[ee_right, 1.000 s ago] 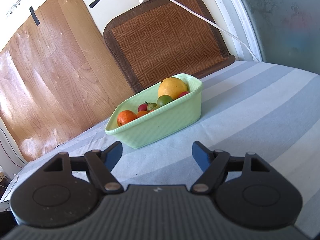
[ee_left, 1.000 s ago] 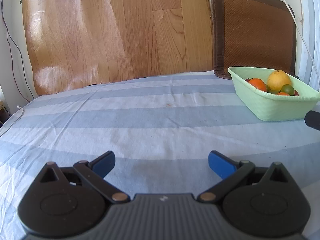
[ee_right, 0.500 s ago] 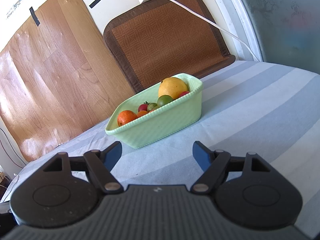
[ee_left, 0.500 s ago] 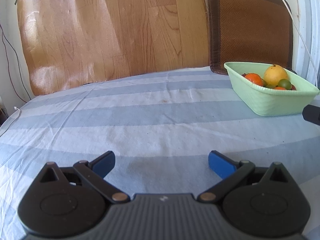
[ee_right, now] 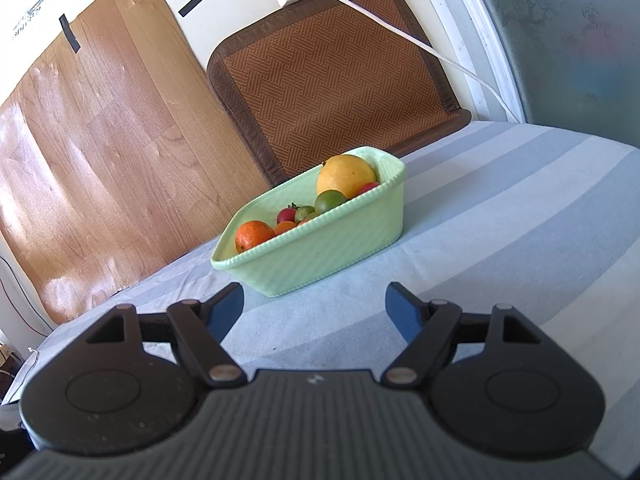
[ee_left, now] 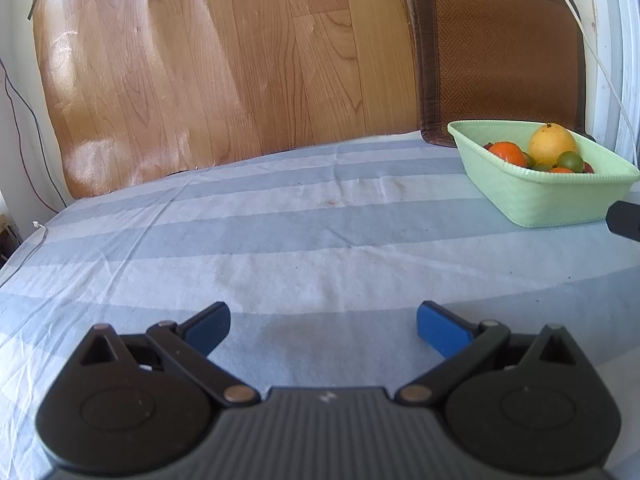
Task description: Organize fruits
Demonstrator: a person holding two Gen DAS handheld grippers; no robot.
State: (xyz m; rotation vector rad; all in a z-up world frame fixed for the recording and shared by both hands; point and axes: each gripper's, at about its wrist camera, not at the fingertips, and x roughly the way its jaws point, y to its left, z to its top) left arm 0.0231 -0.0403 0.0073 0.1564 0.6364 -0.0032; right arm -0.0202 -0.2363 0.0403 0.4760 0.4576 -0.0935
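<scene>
Though gaping, right gripper (ee_right: pixel 314 312) near basket (ee_right: pixel 320 248) rim.

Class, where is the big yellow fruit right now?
In the right wrist view, the yellow fruit sits at the far right end of the green basket, beside a green fruit.

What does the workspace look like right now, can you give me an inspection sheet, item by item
Surface: blue and white striped cloth, creased at the left, a small reddish speck near the middle.
Job's things: green basket holding a yellow fruit, an orange, a green fruit and small red ones; no fruit seen outside it.
Clutter: nothing seen.
Grippers: left claw open and empty, above bare cloth; right claw open and empty, facing the basket.
Cables: white cable running from a wall plug toward the window; thin dark wire at the far left wall.
Surroundings: wood-pattern sheet and brown woven mat against the wall.
</scene>
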